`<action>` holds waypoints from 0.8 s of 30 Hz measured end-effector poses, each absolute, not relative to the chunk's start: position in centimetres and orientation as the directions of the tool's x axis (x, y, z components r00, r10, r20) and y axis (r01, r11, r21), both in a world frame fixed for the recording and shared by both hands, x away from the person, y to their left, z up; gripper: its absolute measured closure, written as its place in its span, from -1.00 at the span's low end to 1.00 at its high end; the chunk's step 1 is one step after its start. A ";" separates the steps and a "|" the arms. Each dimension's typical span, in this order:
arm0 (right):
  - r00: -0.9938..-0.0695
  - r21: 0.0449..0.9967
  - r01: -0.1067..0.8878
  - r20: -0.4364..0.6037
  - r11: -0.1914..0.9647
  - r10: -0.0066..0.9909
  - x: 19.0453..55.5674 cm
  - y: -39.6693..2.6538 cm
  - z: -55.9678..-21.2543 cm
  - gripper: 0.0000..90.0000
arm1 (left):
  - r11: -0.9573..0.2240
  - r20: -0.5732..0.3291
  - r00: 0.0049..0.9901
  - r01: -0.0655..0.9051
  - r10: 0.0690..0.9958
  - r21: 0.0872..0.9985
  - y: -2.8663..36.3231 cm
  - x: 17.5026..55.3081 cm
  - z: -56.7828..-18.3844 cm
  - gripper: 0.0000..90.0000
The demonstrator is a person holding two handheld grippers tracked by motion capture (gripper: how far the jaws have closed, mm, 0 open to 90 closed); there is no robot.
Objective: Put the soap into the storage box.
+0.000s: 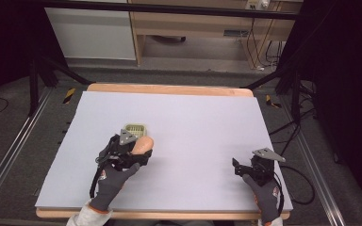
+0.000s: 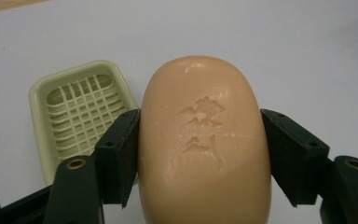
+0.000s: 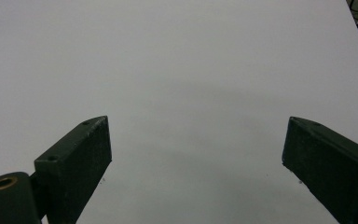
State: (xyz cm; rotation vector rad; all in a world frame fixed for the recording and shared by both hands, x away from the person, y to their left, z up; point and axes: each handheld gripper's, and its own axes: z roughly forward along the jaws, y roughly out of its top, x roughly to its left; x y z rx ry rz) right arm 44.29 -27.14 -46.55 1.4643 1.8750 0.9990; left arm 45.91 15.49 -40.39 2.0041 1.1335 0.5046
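Observation:
A peach-coloured bar of soap (image 2: 205, 144) with embossed characters sits between the two black jaws of my left gripper (image 2: 200, 140), which is shut on its sides. From above, the soap (image 1: 143, 144) pokes out of the left gripper (image 1: 139, 149) just in front of a pale green soap dish (image 1: 135, 129) with a grid floor. That dish (image 2: 81, 112) lies on the table to the left of the soap and holds nothing. My right gripper (image 1: 238, 168) rests low at the right of the table, and its jaws (image 3: 196, 154) stand wide open over bare surface.
A white sheet (image 1: 193, 117) covers the wooden table (image 1: 169, 88). Black frame legs and cables stand off the table's far corners and right side.

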 end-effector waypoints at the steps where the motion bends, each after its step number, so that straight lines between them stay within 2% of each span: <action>1: -0.252 0.821 0.556 0.019 0.128 0.968 44.3 -27.1 -46.6 -0.81 | -0.310 -0.028 0.523 0.546 0.852 0.778 15.7 46.0 -40.3 -0.30; 24: -0.246 0.824 0.553 0.021 0.122 0.969 44.3 -27.1 -46.5 -0.81 | -0.265 -0.035 0.476 0.548 0.879 0.794 17.2 47.5 -39.5 -0.30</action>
